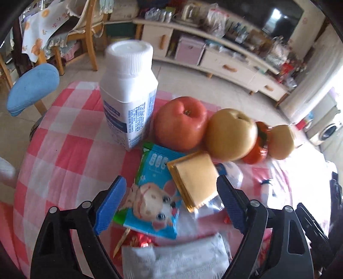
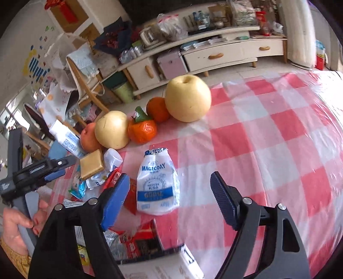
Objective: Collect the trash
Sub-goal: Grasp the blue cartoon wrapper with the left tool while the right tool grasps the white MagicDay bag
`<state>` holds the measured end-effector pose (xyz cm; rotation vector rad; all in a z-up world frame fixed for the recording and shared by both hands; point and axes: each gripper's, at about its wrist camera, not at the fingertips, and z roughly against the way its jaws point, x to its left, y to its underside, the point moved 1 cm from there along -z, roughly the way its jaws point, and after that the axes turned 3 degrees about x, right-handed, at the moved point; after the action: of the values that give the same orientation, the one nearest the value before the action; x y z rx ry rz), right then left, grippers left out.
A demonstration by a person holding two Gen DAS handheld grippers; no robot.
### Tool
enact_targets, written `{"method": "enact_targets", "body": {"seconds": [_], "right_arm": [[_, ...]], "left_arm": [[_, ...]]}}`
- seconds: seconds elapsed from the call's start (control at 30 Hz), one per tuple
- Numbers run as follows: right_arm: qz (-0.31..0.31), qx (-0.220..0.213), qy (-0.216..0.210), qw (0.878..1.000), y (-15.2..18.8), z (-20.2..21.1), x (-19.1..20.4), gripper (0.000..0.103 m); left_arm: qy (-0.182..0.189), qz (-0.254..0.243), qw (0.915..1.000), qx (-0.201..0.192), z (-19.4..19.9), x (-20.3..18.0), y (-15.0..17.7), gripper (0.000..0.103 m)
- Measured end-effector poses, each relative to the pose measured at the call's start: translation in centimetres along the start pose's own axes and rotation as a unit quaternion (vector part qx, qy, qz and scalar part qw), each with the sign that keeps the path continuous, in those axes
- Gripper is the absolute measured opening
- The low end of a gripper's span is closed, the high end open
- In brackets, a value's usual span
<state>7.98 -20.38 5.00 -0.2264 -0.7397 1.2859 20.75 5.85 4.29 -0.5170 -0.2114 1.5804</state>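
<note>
Your left hand-held gripper (image 1: pixel 171 199) — spread over a gold packet (image 1: pixel 194 179); right hand-held gripper (image 2: pixel 169 197) — spread, crushed white bottle (image 2: pixel 157 182) at 12 o'clock.

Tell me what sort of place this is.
Most likely a lived-in home living or dining room. A long cream TV cabinet crowded with household goods stands beside a dark television, wooden chairs sit nearby, and the table's pink checked cloth holds fruit and wrappers.

My left gripper (image 1: pixel 171 193) and right gripper (image 2: pixel 169 193) match: black triangular frames, silver pivot screws, ribbed blue pads. A mustard knitted cuff (image 2: pixel 12 255) shows at eight o'clock.
</note>
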Motion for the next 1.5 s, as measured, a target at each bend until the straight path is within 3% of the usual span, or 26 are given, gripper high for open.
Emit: {"method": "enact_targets", "body": {"seconds": [0.17, 0.23, 0.3, 0.43, 0.47, 0.53, 0.73, 0.83, 0.9, 1.2, 1.33, 1.5], "right_arm": [[0.045, 0.031, 0.028, 0.998, -0.8, -2.3, 1.2, 0.067], [0.065, 0.05, 0.044, 0.996, -0.3, -3.6, 1.5, 0.06], [0.074, 0.061, 0.032, 0.995, 0.1, -4.3, 1.8, 0.055], [0.092, 0.072, 0.006, 0.993, 0.6, -4.2, 2.6, 0.038], [0.094, 0.078, -0.006, 0.993, 0.7, -4.3, 2.8, 0.028], [0.106, 0.09, -0.011, 0.99, 1.3, -4.5, 3.2, 0.023], [0.14, 0.106, -0.026, 0.984, 2.8, -3.8, 4.4, 0.02], [0.148, 0.111, -0.038, 0.982, 3.6, -3.0, 4.6, 0.02], [0.156, 0.115, -0.05, 0.98, 4.2, -2.5, 5.1, 0.02], [0.174, 0.114, -0.069, 0.976, 6.8, -0.6, 6.2, 0.02], [0.169, 0.096, -0.074, 0.978, 6.5, 0.2, 6.2, 0.02], [0.148, 0.066, -0.077, 0.984, 5.8, 1.0, 5.8, 0.02]], "left_arm": [[-0.034, -0.012, 0.9989, 0.03, -2.5, -0.7, -0.5, 0.086], [-0.026, -0.01, 0.9992, 0.03, -2.8, -0.6, -0.5, 0.085], [-0.016, -0.012, 0.9992, 0.034, -3.1, -0.6, -0.4, 0.084], [0.0, -0.015, 0.9993, 0.035, -3.2, -0.8, 0.1, 0.082], [0.007, -0.014, 0.9992, 0.037, -3.2, -0.7, 0.3, 0.081], [0.016, -0.015, 0.9991, 0.038, -3.0, -0.4, 1.0, 0.081], [0.037, -0.03, 0.9978, 0.046, -2.0, -0.2, 4.1, 0.081], [0.019, -0.049, 0.9971, 0.056, -2.0, -0.3, 6.1, 0.068], [0.005, -0.074, 0.9963, 0.045, -1.5, -0.6, 7.5, 0.068], [0.023, -0.066, 0.9959, 0.057, 0.9, 0.2, 10.5, 0.066], [0.021, -0.085, 0.9943, 0.061, 1.2, -0.5, 11.6, 0.066], [0.03, -0.071, 0.9956, 0.054, 1.5, -0.2, 11.4, 0.059]]}}
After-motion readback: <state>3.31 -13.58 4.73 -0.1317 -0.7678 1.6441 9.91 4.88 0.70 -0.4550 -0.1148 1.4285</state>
